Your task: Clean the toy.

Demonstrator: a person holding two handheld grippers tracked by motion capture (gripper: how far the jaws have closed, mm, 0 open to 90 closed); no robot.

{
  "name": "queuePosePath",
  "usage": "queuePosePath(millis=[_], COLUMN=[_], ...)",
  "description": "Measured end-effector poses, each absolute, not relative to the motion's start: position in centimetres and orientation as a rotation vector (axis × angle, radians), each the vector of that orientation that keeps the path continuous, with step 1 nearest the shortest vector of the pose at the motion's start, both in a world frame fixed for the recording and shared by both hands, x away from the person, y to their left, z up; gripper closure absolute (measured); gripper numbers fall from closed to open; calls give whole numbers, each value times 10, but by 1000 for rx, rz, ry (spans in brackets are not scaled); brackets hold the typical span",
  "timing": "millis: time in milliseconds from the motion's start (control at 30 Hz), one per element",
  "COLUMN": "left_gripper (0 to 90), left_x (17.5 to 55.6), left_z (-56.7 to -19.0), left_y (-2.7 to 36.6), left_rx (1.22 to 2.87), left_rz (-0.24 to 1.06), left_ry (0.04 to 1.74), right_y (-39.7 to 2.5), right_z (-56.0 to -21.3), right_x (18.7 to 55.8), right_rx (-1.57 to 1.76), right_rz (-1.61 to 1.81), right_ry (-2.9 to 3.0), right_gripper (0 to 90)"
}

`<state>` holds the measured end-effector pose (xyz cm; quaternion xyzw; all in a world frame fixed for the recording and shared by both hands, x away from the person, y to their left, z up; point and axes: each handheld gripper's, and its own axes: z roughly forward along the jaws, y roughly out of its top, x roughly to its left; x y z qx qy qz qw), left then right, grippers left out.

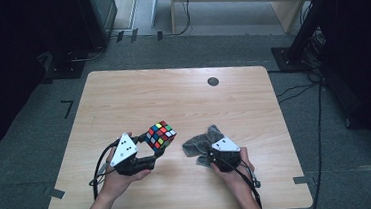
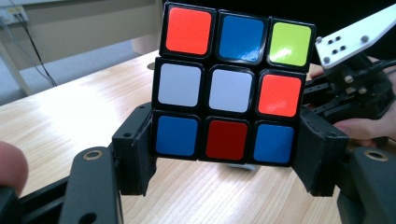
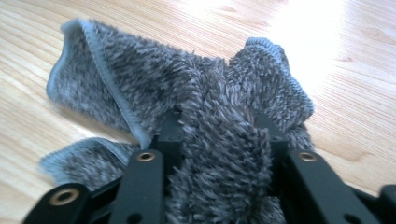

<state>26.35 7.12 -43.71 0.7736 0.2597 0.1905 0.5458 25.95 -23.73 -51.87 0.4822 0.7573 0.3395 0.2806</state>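
A scrambled Rubik's cube [image 1: 160, 135] is held just above the wooden table [image 1: 173, 95] by my left gripper [image 1: 153, 154], which is shut on its bottom layer. In the left gripper view the cube [image 2: 231, 84] fills the middle, with both jaws pressed against its lower row. A crumpled grey fluffy cloth [image 1: 201, 142] lies on the table to the right of the cube. My right gripper [image 1: 210, 156] is shut on a fold of it. In the right gripper view the cloth [image 3: 187, 93] bunches up between the jaws and spreads out beyond them.
A small dark round mark [image 1: 213, 81] sits near the table's far edge. Black stands and cables [image 1: 318, 99] lie on the grey floor to the right. The other gripper's white plate [image 2: 355, 35] shows beside the cube.
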Motion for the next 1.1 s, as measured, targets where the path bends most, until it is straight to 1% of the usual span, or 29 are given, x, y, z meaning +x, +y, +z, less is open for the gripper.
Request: queuePosePath(millis=[67, 133, 367, 500, 867, 1100], left_gripper=[331, 331, 332, 332, 333, 335], left_x=[265, 264, 258, 253, 241, 235], left_z=[-438, -439, -442, -443, -444, -437], left_y=[72, 71, 62, 54, 40, 43], left_rx=[1834, 1839, 1904, 1935, 1971, 1924], left_rz=[422, 422, 482, 501, 506, 511], left_ry=[613, 610, 540, 503, 389, 352], right_y=[-238, -237, -229, -223, -204, -214], right_z=[-510, -499, -451, -433, -414, -426], right_x=[255, 250, 224, 213, 197, 207], right_rx=[1331, 1350, 1205, 1146, 973, 1058], right_rz=[987, 1094, 1412, 1521, 1742, 1731], right_ry=[1990, 1938, 1787, 1762, 1793, 1780], right_gripper=[665, 667, 666, 652, 652, 647])
